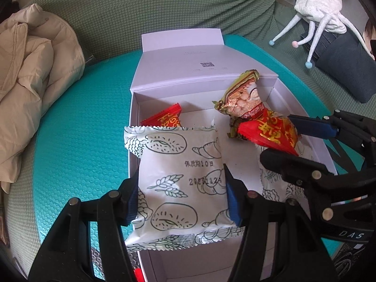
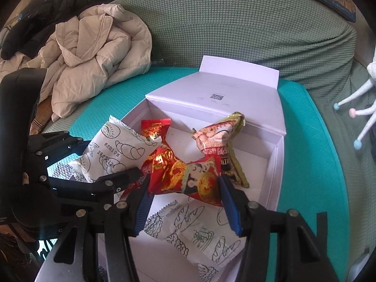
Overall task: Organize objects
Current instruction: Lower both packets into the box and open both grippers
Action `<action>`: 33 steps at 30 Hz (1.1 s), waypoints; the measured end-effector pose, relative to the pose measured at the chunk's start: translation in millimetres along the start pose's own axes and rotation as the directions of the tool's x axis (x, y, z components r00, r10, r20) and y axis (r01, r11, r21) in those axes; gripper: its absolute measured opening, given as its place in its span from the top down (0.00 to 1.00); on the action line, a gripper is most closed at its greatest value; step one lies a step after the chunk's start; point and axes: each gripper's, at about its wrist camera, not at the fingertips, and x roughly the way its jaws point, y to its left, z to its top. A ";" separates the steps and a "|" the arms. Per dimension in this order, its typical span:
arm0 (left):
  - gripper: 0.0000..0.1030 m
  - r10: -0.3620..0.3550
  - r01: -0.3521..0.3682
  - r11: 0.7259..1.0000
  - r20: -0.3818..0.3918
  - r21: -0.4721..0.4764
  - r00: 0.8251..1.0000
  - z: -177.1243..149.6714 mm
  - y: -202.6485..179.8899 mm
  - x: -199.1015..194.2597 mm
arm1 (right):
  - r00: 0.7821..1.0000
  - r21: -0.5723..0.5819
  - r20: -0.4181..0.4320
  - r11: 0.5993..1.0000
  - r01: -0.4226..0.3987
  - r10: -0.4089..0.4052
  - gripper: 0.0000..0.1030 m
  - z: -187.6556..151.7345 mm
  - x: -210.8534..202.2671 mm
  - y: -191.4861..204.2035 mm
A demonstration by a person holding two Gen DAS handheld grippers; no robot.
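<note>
An open white box [image 1: 134, 127] [image 2: 277, 164] lies on a teal mat. My left gripper [image 1: 182, 199] is shut on a white bread packet [image 1: 181, 178] with line drawings, held over the box's left side; it also shows in the right wrist view [image 2: 112, 150]. My right gripper [image 2: 185, 206] is shut on a red snack packet [image 2: 192, 178] over the box; both show in the left wrist view, gripper [image 1: 296, 141], packet [image 1: 270, 131]. In the box lie a small red packet [image 1: 164, 117], a peanut packet [image 1: 242, 98] [image 2: 216, 138] and another white bread packet [image 2: 199, 235].
A beige puffer jacket [image 1: 30, 75] [image 2: 94, 54] lies on the green sofa [image 1: 141, 7] at the left. A teal mat [image 1: 82, 141] [image 2: 310, 155] is under the box. A white plush toy [image 1: 324, 7] and a dark bag [image 1: 345, 65] are at the right.
</note>
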 end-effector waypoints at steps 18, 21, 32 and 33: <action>0.44 -0.051 0.052 0.999 -0.089 0.010 0.995 -17.1 -15.3 3.3 | 0.992 -0.058 -0.119 0.997 -0.053 0.046 0.46 -19.8 -17.3 8.4; 0.44 -0.071 0.070 0.998 -0.090 -0.010 0.993 -15.8 -11.3 1.9 | 0.985 -0.079 -0.160 0.994 -0.072 0.058 0.46 -25.1 -14.1 13.4; 0.44 -0.050 0.051 0.998 -0.067 0.025 0.997 -16.1 -14.7 3.7 | 0.982 -0.123 -0.186 0.992 -0.039 0.016 0.43 -33.6 -10.3 20.4; 0.44 -0.047 0.049 0.998 -0.062 0.029 0.997 -15.9 -15.2 4.2 | 0.983 -0.123 -0.186 0.992 -0.038 0.015 0.42 -33.4 -10.1 20.4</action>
